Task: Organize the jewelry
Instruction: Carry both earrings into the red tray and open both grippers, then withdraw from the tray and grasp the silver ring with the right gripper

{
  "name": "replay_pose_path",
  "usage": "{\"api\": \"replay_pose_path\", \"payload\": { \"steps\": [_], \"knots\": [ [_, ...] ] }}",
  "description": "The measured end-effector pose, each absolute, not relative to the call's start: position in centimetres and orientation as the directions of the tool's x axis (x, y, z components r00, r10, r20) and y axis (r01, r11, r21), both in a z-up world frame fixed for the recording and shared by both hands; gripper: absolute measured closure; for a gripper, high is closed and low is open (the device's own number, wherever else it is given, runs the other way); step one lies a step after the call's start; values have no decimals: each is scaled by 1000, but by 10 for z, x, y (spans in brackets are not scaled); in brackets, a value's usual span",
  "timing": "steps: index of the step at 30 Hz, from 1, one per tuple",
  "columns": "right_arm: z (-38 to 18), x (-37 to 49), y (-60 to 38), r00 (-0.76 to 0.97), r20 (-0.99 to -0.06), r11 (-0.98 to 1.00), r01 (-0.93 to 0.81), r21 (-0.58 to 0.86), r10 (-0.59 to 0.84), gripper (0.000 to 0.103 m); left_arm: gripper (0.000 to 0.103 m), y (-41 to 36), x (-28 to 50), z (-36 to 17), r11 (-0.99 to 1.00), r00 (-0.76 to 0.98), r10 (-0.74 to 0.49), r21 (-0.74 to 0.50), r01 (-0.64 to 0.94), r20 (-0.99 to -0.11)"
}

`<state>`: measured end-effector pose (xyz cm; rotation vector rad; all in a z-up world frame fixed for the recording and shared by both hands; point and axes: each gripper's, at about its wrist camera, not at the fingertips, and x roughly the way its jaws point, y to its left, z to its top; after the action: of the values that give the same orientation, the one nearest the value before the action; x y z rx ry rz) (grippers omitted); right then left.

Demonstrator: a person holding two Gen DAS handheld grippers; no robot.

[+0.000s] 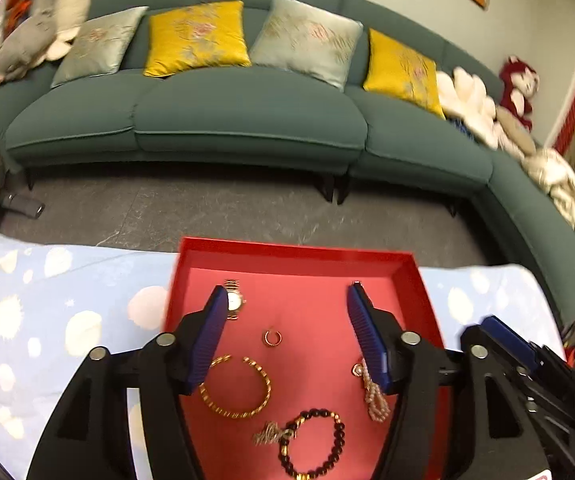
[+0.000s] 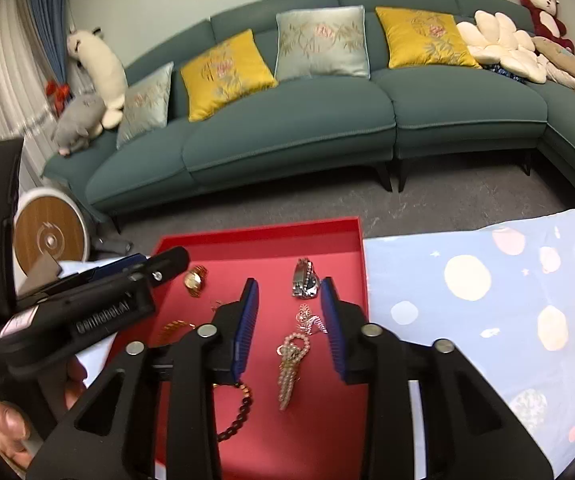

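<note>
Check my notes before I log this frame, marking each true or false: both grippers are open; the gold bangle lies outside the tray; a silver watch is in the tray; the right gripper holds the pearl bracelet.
1. Left gripper and right gripper are open: true.
2. False: the gold bangle lies inside the red tray.
3. Silver watch in tray: true.
4. False: the pearl bracelet lies untouched between the open fingers.

Right gripper (image 2: 289,294) jaws spread above pearl bracelet (image 2: 292,364).
</note>
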<state>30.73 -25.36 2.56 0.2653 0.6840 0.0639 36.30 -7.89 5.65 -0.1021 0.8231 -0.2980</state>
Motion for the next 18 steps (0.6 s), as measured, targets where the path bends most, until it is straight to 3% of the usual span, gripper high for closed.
{"api": "replay_pose_path", "payload": {
  "steps": [4, 9, 18],
  "knots": [
    [61, 256, -257, 811, -568, 969, 8, 247, 139, 68, 42, -40, 316, 91, 945, 669, -325, -245, 216, -668],
    [88, 181, -246, 826, -556, 987, -6, 160, 95, 61, 41, -2, 250, 104, 957, 671, -289, -213, 195, -683],
    [35, 99, -208, 733, -666, 987, -43, 153, 135, 61, 40, 20, 164, 60, 982, 655, -177, -88, 166, -735]
  ]
}}
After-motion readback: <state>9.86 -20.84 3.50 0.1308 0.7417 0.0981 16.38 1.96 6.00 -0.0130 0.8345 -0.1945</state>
